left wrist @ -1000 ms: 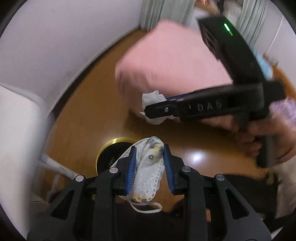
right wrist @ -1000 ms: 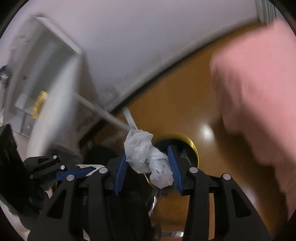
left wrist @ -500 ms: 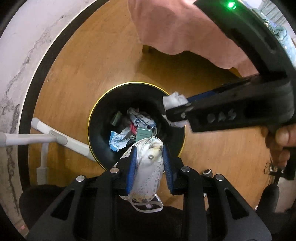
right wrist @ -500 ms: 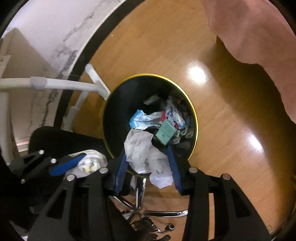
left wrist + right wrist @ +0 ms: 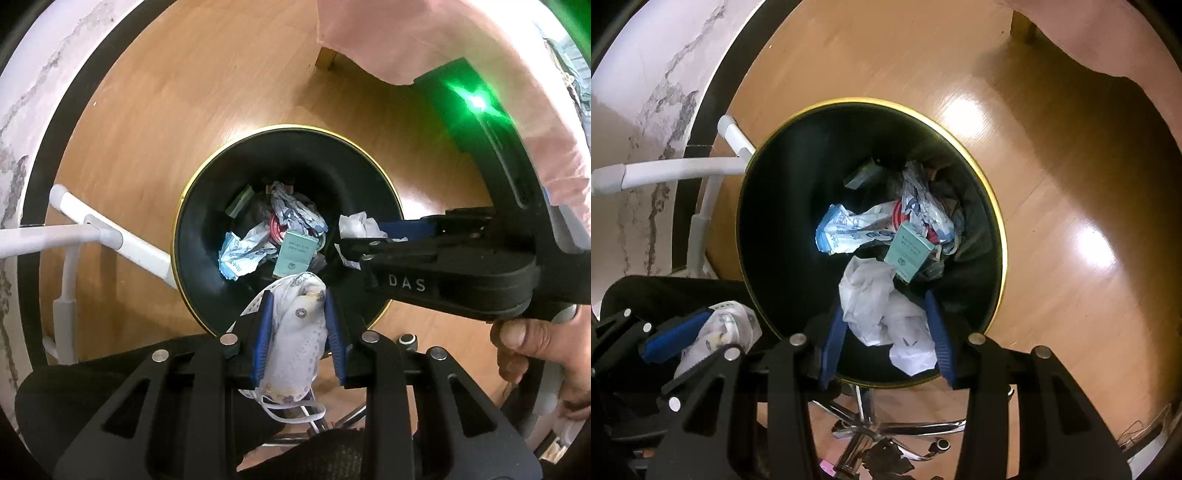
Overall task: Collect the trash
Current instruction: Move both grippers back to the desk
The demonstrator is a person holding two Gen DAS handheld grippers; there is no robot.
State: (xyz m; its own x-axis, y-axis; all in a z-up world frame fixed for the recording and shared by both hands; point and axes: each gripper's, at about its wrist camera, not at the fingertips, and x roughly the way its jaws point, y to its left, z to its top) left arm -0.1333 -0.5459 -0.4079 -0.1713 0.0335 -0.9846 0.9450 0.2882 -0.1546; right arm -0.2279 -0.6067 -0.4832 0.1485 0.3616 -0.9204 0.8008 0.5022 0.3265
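Note:
A black trash bin with a gold rim stands on the wood floor and holds several wrappers and a small green box. My left gripper is shut on a patterned white face mask above the bin's near edge. It also shows at lower left in the right wrist view. My right gripper is shut on a crumpled white tissue over the bin opening. The tissue also shows in the left wrist view.
A white metal frame stands left of the bin by the marbled wall. A pink cloth hangs at the upper right. A black chair seat and its chrome base lie below the grippers.
Both grippers swung down from facing the wall and pink cloth to look into the bin, then moved closer over it. Each still holds its piece of trash.

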